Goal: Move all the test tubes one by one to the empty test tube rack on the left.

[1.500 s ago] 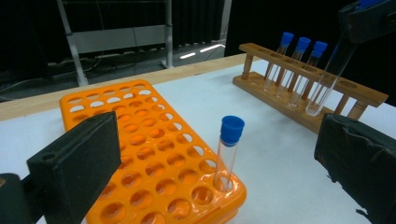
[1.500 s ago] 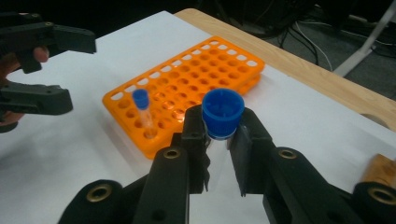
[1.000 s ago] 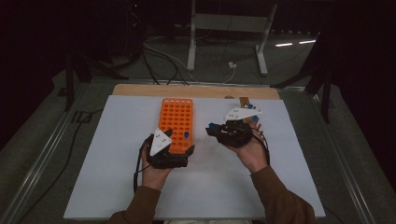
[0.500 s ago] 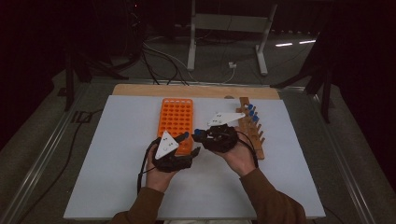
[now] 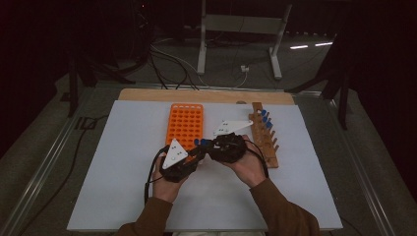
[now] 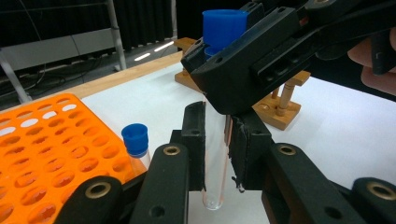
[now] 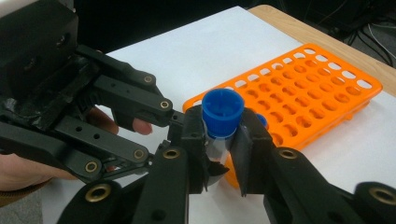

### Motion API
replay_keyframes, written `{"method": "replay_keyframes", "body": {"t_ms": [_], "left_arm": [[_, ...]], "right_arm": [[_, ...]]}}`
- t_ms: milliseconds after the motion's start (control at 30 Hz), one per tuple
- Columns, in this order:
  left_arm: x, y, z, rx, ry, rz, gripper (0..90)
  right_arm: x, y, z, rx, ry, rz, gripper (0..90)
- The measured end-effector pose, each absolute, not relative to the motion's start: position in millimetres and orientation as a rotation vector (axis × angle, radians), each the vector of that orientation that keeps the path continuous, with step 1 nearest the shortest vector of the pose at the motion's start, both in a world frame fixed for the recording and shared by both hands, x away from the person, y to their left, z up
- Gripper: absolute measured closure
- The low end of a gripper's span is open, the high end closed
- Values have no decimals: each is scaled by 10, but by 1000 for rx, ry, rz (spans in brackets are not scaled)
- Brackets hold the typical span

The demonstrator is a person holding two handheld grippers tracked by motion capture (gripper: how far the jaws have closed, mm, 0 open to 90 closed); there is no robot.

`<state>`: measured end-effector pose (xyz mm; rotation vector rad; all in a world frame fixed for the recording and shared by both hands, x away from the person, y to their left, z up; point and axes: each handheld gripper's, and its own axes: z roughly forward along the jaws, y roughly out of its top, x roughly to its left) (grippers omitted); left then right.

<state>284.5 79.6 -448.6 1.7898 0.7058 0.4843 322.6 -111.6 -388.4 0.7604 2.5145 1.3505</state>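
The person wears long brown sleeves (image 5: pixel 275 211) on both forearms. Each hand carries matt black plastic tongs, left (image 5: pixel 196 153) and right (image 5: pixel 205 143), built of chunky linked bars with brass-coloured rivet eyes (image 6: pixel 172 150) (ringed like washers). A white three-cornered plate (image 5: pixel 174 152) tops each, and a thin black cable (image 5: pixel 150 172) trails off.

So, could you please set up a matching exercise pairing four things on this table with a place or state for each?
Things:
1. Test tube
2. Orange rack
3. Wooden rack
4. Second capped tube

Places or states:
A. Stands in a hole at a corner of the orange rack
B. Held by both grippers, left gripper low on the glass, right gripper just under the blue cap
C. Lies beside the person's right hand, with blue-capped tubes on its pegs
D. Lies on the white mat, nearly all holes empty

Pairs: 1-B, 2-D, 3-C, 4-A
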Motion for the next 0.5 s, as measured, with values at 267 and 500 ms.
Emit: {"method": "replay_keyframes", "body": {"t_ms": [267, 500], "left_arm": [[2869, 847, -4493, 1786, 723, 496, 781], [2889, 925, -4483, 1758, 744, 500, 781]], "right_arm": [[3247, -1271, -3807, 794, 2452, 1424, 411], [3294, -1511, -3756, 866, 2373, 1413, 153]]}}
